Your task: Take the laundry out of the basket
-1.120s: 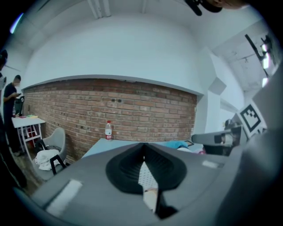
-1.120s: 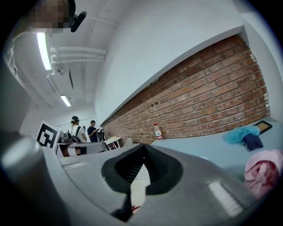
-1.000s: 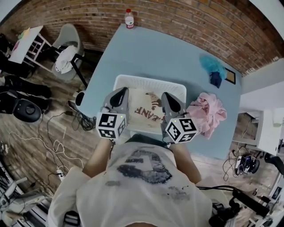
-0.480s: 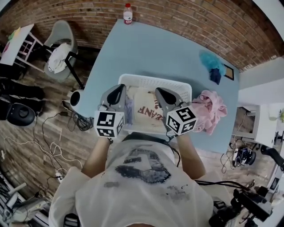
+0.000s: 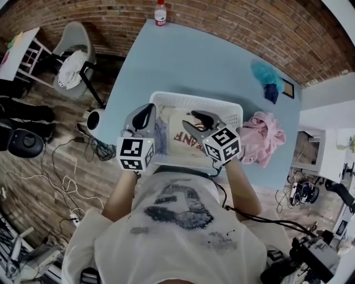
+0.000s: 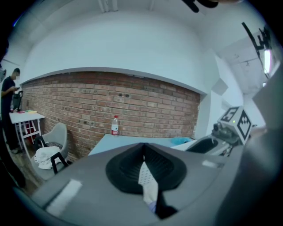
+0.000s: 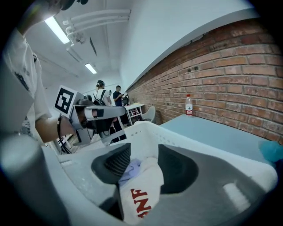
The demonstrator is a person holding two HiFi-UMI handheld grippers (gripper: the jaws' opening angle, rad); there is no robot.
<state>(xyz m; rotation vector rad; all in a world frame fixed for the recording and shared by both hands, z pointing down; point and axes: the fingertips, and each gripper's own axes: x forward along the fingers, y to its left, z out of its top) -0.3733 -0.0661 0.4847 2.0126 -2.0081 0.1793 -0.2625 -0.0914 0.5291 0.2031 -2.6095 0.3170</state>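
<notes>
A white plastic basket (image 5: 195, 101) stands on the light-blue table. A cream shirt with red letters (image 5: 182, 132) lies in it, with a lilac cloth (image 5: 161, 135) along its left side. My right gripper (image 5: 188, 120) hangs over the shirt and its jaws are opening. In the right gripper view (image 7: 143, 152) the shirt (image 7: 140, 194) and the lilac cloth (image 7: 129, 167) show in the gap, not pressed by the pads. My left gripper (image 5: 148, 107) hovers over the basket's left rim, shut (image 6: 143, 148). Only a thin pale strip shows through its slit.
A pile of pink laundry (image 5: 260, 138) lies on the table right of the basket. A teal cloth (image 5: 265, 75) sits at the far right and a water bottle (image 5: 160, 14) at the far edge. A grey chair (image 5: 75, 52) and cables are on the floor to the left.
My right gripper has swung left and tipped down toward the shirt, and its jaws have parted. The left gripper has stayed shut and nearly in place.
</notes>
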